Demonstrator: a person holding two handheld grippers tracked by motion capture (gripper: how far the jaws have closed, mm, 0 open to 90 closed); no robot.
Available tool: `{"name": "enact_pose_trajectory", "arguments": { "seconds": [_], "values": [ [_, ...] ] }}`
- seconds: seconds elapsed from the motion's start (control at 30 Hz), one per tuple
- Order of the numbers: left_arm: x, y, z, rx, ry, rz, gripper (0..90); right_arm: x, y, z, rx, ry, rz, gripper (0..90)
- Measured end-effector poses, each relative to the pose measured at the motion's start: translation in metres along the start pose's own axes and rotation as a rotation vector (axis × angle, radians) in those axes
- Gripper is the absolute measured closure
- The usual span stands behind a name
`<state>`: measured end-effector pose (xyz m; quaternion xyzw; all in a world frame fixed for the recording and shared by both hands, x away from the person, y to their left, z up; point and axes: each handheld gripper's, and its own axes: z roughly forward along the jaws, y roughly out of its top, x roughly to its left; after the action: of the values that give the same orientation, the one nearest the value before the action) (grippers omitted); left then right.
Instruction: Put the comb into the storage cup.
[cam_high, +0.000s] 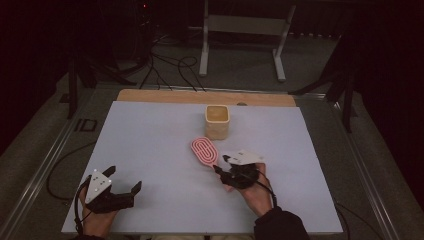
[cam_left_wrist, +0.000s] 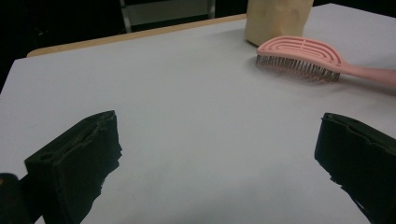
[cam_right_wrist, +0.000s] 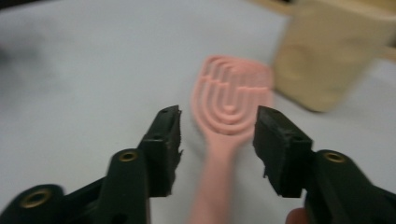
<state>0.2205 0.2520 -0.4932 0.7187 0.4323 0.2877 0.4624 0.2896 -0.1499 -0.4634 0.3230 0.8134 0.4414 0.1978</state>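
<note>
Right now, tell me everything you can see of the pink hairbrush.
The pink hairbrush looks like plastic, with an oval, vented head of curved slots and a slim handle. It lies flat on the white tabletop, bristles down, its head close to the tan cup but apart from it. Its handle runs between the open jaws of the right gripper, whose pads do not press on it.

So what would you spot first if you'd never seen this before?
The pink brush, lying bristles down mid-table, its handle running between the open jaws of the right gripper. Just behind it stands a tan cup. The left gripper rests open on the near left of the table.
</note>
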Motion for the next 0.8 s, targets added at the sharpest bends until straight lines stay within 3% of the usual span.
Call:
{"name": "enact_pose_trajectory", "arguments": {
  "seconds": [0.13,0.33,0.53,0.8],
  "values": [
    [0.001,0.001,-0.001,-0.006,0.004,-0.002,0.7,-0.020,-0.010,-0.032,-0.068,-0.040,0.054,39.8],
    [0.002,0.003,-0.003,-0.010,0.003,-0.009,0.4,-0.037,-0.034,-0.067,-0.130,-0.072,0.097,38.2],
    [0.001,0.007,-0.005,-0.021,0.003,0.009,0.2,-0.044,-0.058,-0.085,-0.156,-0.112,0.122,25.8],
    [0.001,0.007,-0.007,-0.036,0.005,0.023,0.2,-0.050,-0.073,-0.097,-0.187,-0.145,0.158,14.7]
  ]
}}
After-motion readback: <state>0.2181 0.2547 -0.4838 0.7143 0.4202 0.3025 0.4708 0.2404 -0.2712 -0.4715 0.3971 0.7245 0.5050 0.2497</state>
